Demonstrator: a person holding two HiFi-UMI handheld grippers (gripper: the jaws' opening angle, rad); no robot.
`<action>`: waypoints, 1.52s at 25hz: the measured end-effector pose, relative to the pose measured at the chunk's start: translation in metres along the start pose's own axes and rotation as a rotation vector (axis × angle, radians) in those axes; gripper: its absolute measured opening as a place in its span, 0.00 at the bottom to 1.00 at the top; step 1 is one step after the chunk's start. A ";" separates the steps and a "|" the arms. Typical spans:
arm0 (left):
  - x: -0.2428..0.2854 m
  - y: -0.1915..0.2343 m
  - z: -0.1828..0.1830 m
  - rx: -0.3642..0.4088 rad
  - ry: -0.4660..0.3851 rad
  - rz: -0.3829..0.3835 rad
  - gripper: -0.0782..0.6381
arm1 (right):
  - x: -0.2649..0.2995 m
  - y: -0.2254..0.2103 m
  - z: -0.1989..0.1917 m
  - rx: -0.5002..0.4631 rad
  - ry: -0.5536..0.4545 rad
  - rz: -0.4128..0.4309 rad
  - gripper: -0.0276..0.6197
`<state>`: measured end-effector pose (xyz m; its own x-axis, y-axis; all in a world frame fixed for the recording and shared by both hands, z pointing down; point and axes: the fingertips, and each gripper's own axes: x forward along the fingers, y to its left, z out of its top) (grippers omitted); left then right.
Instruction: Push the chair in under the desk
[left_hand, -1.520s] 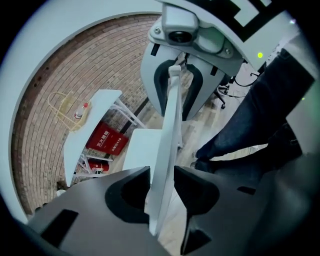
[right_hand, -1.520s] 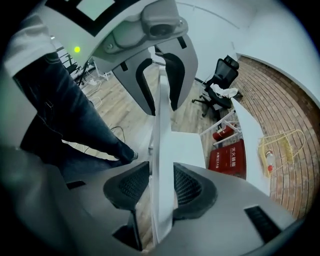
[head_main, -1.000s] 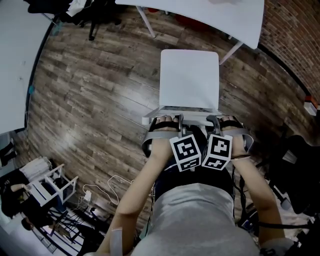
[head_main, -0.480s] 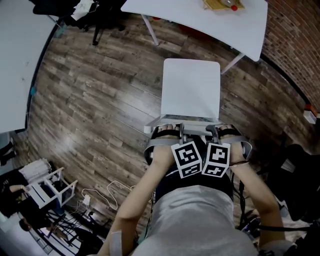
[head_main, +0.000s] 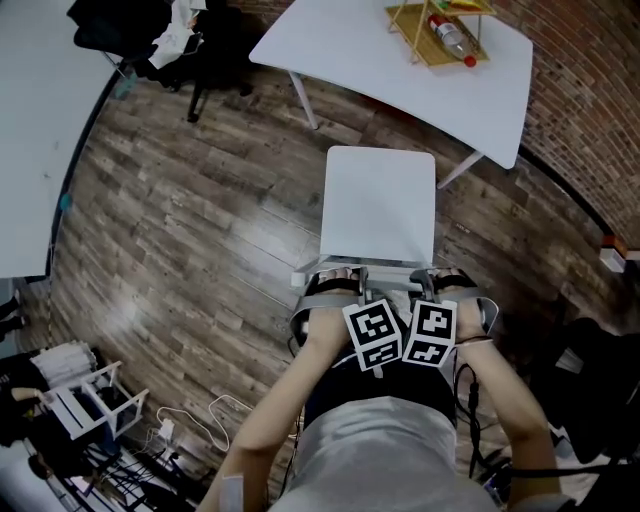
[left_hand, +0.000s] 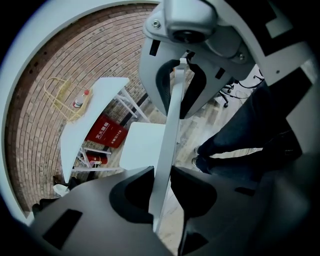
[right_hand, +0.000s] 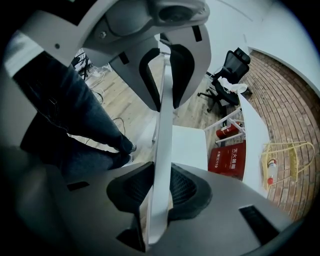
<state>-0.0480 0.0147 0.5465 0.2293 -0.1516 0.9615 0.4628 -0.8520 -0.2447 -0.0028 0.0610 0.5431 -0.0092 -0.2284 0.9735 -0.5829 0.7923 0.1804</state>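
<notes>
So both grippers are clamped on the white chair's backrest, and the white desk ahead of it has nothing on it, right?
Not quite. The desk is not bare: the head view shows a yellow wire basket with a bottle in it standing on the desk. The rest holds: the left gripper and the right gripper are both clamped on the backrest of the white chair.

Bottle in yellow wire basket; red box; black office chair.

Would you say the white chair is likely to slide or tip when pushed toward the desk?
The chair looks thin and light, so it probably slides readily on the smooth plank floor. Pushed high at the backrest, it might tip forward if it snags.
</notes>
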 end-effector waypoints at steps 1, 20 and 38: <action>0.001 0.006 -0.001 -0.002 -0.003 -0.012 0.27 | 0.001 -0.006 0.001 0.002 0.001 0.000 0.19; 0.034 0.151 -0.012 0.104 -0.013 0.004 0.27 | 0.032 -0.146 0.017 0.114 -0.001 -0.070 0.19; 0.074 0.296 -0.001 0.190 -0.013 -0.036 0.26 | 0.059 -0.292 0.020 0.197 -0.017 -0.045 0.18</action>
<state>0.1050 -0.2489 0.5458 0.2203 -0.1146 0.9687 0.6242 -0.7466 -0.2302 0.1503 -0.1949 0.5449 0.0077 -0.2718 0.9623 -0.7309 0.6553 0.1909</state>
